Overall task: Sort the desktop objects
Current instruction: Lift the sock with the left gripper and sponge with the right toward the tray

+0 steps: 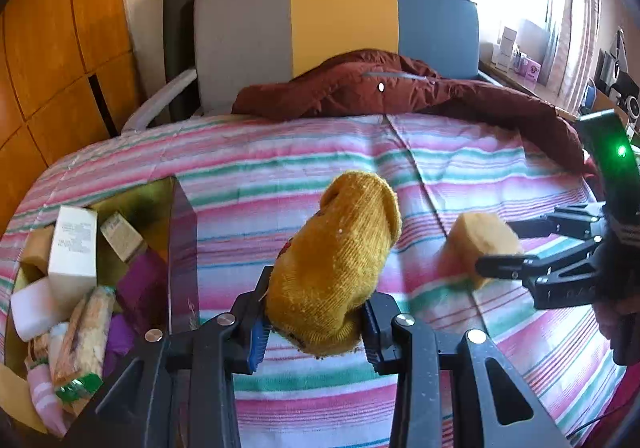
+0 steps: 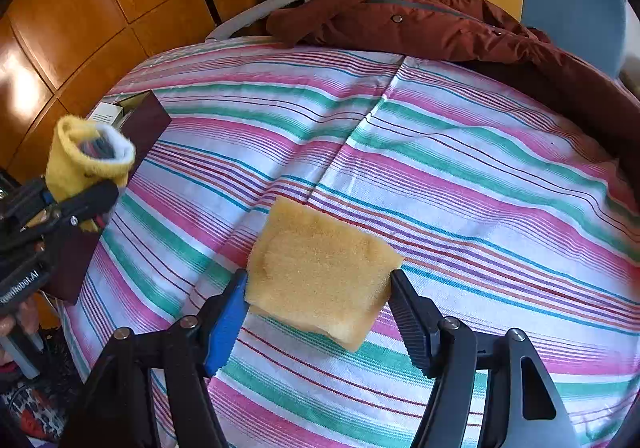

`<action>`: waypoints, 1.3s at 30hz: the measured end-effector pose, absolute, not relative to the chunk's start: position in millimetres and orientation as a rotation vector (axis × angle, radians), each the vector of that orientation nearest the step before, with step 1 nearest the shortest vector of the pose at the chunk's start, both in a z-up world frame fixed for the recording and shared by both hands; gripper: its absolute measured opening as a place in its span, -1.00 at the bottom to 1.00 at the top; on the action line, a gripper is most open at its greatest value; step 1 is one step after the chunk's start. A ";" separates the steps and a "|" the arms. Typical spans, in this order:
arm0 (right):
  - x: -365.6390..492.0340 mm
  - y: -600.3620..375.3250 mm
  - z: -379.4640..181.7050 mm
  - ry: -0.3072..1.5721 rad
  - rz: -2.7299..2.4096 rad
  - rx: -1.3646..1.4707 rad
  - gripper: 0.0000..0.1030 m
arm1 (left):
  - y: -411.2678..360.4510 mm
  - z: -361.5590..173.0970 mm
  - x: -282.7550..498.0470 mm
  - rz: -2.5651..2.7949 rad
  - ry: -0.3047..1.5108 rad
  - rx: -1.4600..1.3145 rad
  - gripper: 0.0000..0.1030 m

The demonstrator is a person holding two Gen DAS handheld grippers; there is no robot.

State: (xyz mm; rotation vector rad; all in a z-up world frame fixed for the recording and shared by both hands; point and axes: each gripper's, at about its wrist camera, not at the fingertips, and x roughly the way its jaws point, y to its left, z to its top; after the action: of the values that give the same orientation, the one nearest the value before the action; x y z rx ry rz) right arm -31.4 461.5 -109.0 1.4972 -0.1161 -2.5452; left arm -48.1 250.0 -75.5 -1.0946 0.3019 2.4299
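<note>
Here, left hand-held gripper (image 1: 314, 332) clamped narrow on rolled yellow sock (image 1: 340, 264), lifted over striped bedspread (image 1: 280, 175). Right hand-held gripper (image 2: 318, 312) closed on tan sponge (image 2: 320, 268), pads pressing both edges, just above bedspread. Dark box (image 1: 182, 248) at left, crammed: white carton (image 1: 74, 248), small cartons, wrapped packets; carton print too small to read. Red-brown jacket (image 1: 380, 91) lies beyond; tricolour chair back (image 1: 340, 15) behind. Box bottom cut off.

Mustard knit sock (image 1: 340, 260) held aloft; yellow sponge (image 2: 320, 268) gripped above the striped cloth (image 2: 480, 175).
</note>
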 end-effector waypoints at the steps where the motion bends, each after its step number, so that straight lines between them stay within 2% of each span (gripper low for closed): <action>1: -31.5 460.5 -108.8 -0.110 -2.547 1.500 0.34 | 250.0 -77.9 -47.1 2.426 0.306 -1.101 -0.27; 14: -35.0 452.1 -107.8 -0.125 -2.608 1.597 0.34 | 254.5 -116.1 -41.0 2.336 0.354 -1.204 -0.27; 19: -32.4 450.4 -105.5 -0.222 -2.628 1.660 0.32 | 255.9 -119.2 -39.0 2.324 0.367 -1.192 -0.26; 24: -25.5 434.3 -103.9 -0.203 -2.627 1.705 0.32 | 256.7 -121.5 -42.6 2.313 0.362 -1.205 -0.24; 39: 6.9 408.7 -102.3 -0.350 -2.691 1.814 0.32 | 252.9 -110.1 -29.4 2.319 0.367 -1.117 -0.24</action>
State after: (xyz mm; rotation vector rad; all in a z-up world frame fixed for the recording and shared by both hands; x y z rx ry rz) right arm 6.9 408.7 -102.3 1.8145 -0.3505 -2.6906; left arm -29.4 252.9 -110.1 -1.1170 0.3673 2.3186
